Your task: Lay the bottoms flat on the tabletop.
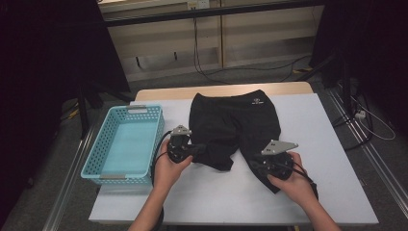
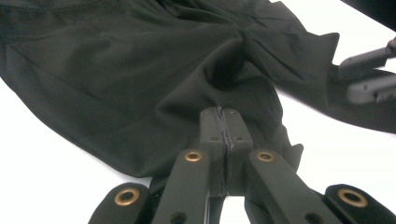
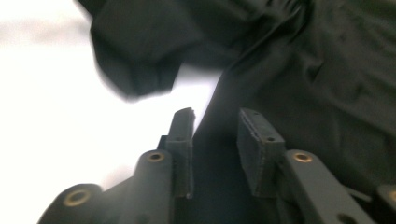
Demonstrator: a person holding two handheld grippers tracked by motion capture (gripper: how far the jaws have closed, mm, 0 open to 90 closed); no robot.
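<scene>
Black shorts (image 1: 235, 120) lie spread on the white table, waistband at the far side and legs toward me. My left gripper (image 1: 199, 149) is at the left leg's hem, and in the left gripper view its jaws (image 2: 223, 112) are shut on a bunched fold of the shorts (image 2: 140, 70). My right gripper (image 1: 255, 161) rests at the right leg's hem. In the right gripper view it (image 3: 217, 119) stands open, with the edge of the dark fabric (image 3: 327, 70) lying between and under the jaws and the pads not pressing on it.
A light-blue plastic basket (image 1: 125, 144) stands at the table's left edge, beside my left hand. The white table top (image 1: 312, 144) shows bare to the right of the shorts and along the near edge. Dark curtains and cables lie beyond the table.
</scene>
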